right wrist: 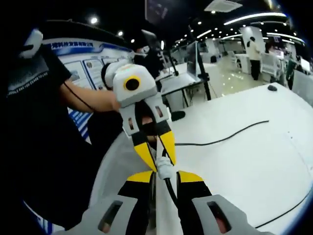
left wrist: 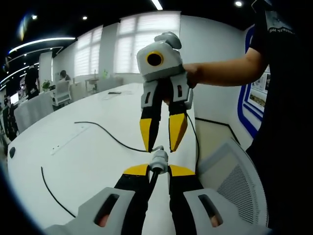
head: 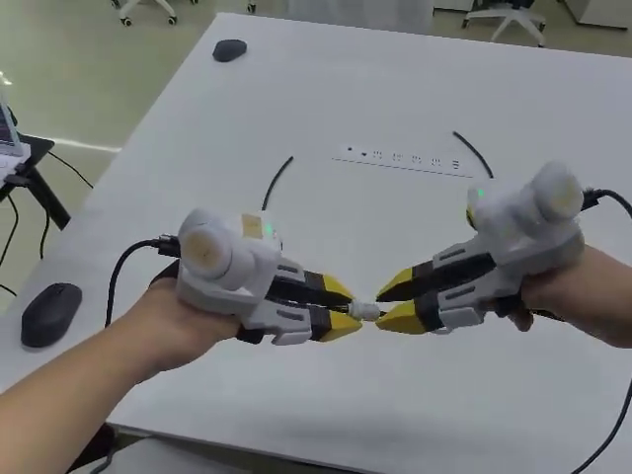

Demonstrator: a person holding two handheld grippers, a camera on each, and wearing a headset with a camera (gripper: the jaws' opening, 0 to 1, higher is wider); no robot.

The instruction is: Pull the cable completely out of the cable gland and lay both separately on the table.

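Cable gland [head: 366, 311] is in the air over the white table [head: 326, 89], long axis running tip to tip between left gripper [head: 346, 314] and right gripper [head: 392, 302], both equally near. Left gripper view: own jaws narrow, clamped at the gland's near end; the right's jaws straddle the far end with a gap. Right gripper view: black cable [right wrist: 169, 190] trails back from the gland between own part-open jaws, grip not evident. Pull likely goes straight along that axis. Open office, chairs [head: 504, 20] behind.
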